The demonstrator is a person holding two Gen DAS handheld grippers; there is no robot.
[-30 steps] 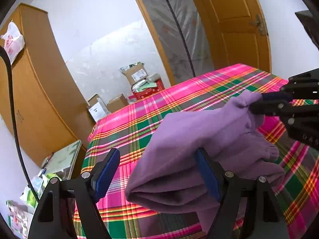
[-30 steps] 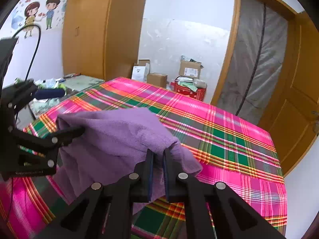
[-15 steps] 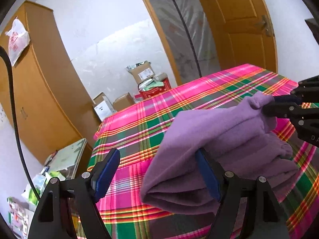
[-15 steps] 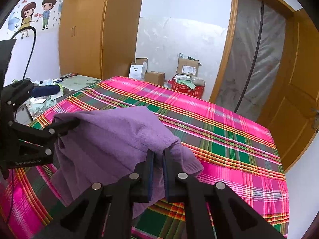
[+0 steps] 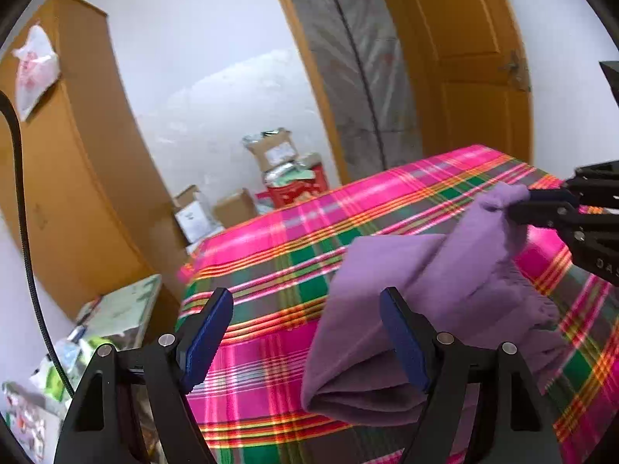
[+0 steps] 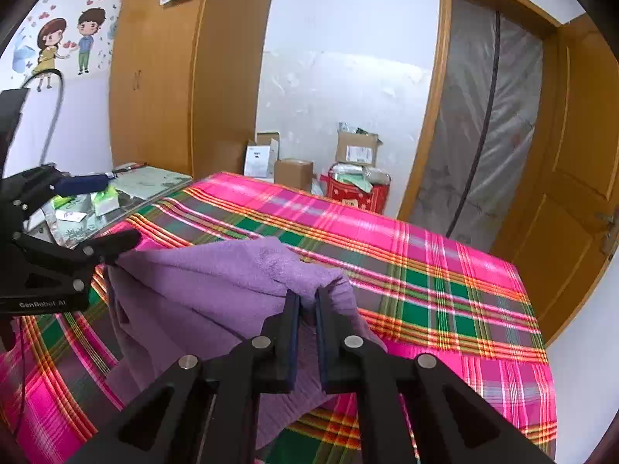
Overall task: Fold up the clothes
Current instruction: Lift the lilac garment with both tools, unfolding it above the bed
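Note:
A purple fleece garment lies partly folded on the plaid tablecloth. My left gripper is open; its right finger touches the garment's left edge and nothing sits between the pads. In the right wrist view the left gripper shows at the left, its lower finger at the cloth's corner. My right gripper is shut on a bunched edge of the garment and holds it lifted above the table. It also shows in the left wrist view, pinching the garment's far corner.
Cardboard boxes and a red box stand on the floor beyond the table. A side table with papers is at the left. A wooden wardrobe and a door flank the room.
The right gripper has carried the pinched garment corner higher and further across the table. The left gripper stays open beside the cloth, and the view has shifted slightly.

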